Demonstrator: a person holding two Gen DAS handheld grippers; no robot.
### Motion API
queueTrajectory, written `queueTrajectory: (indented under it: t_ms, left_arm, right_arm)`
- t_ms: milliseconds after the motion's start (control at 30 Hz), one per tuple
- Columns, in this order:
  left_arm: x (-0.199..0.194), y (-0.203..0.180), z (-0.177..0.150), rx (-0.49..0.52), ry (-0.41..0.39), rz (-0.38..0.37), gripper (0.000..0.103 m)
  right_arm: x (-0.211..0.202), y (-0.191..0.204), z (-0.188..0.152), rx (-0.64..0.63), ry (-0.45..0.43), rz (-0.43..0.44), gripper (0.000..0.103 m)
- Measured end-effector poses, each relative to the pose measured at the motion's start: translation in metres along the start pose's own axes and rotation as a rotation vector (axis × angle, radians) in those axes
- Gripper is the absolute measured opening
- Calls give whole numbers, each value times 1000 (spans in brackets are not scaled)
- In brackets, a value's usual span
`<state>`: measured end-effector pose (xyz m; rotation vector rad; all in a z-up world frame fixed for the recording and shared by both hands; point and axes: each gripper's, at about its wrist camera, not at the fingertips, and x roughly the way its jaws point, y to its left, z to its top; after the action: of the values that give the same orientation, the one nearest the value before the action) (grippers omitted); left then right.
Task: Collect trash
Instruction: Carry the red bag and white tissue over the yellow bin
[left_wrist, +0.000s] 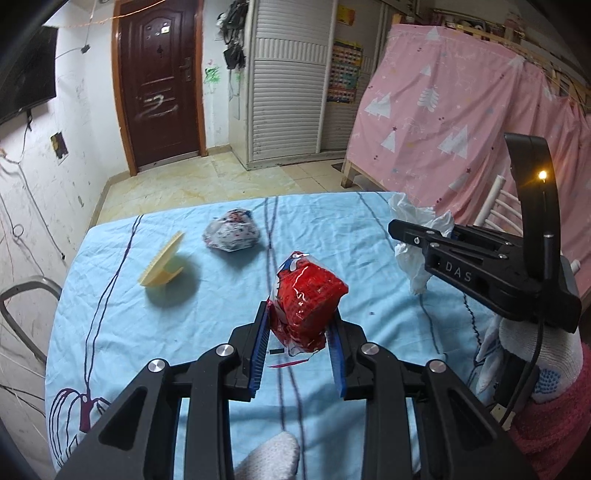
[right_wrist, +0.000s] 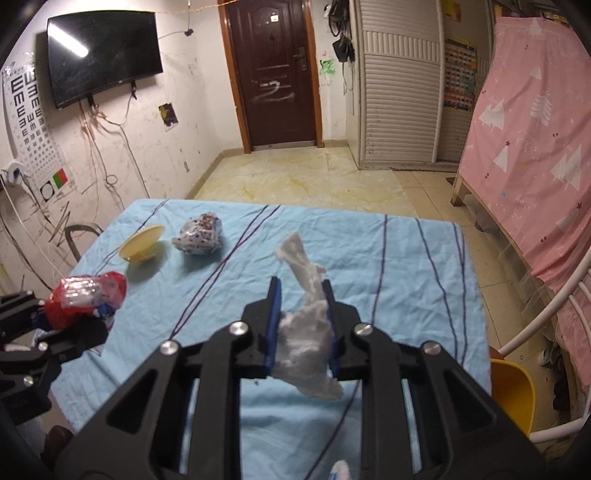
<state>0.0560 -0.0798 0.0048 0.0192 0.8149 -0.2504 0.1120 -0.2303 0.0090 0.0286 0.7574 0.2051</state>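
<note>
My left gripper (left_wrist: 300, 314) is shut on a crumpled red wrapper (left_wrist: 308, 299) and holds it above the blue tablecloth (left_wrist: 155, 332); the wrapper also shows at the left of the right wrist view (right_wrist: 86, 301). My right gripper (right_wrist: 301, 291) is shut on a crumpled white tissue (right_wrist: 306, 321), lifted over the table; the tissue also shows in the left wrist view (left_wrist: 417, 229). A crumpled white patterned wrapper (left_wrist: 231, 234) (right_wrist: 199, 234) lies on the cloth at the far side. A yellow plastic bowl (left_wrist: 164, 267) (right_wrist: 142, 243) sits tilted to its left.
A grey chair (left_wrist: 22, 314) stands left of the table. A yellow bin (right_wrist: 511, 391) and a white chair frame (right_wrist: 546, 332) stand to the right. A pink curtained bed (right_wrist: 535, 147) is at the right, a door (right_wrist: 275, 74) at the back.
</note>
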Motion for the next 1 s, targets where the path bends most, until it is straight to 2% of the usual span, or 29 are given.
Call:
queueTrajectory:
  t_ms: [767, 900, 1000]
  left_arm:
    - [14, -108, 1, 181, 33, -41, 20]
    - [20, -129, 2, 214, 39, -59, 20]
    - [23, -148, 6, 235, 37, -105, 20]
  right_arm:
    - [-63, -112, -44, 207, -115, -83, 20]
    - [-72, -136, -56, 253, -126, -104, 20]
    - [-78, -156, -66, 290, -130, -121, 20]
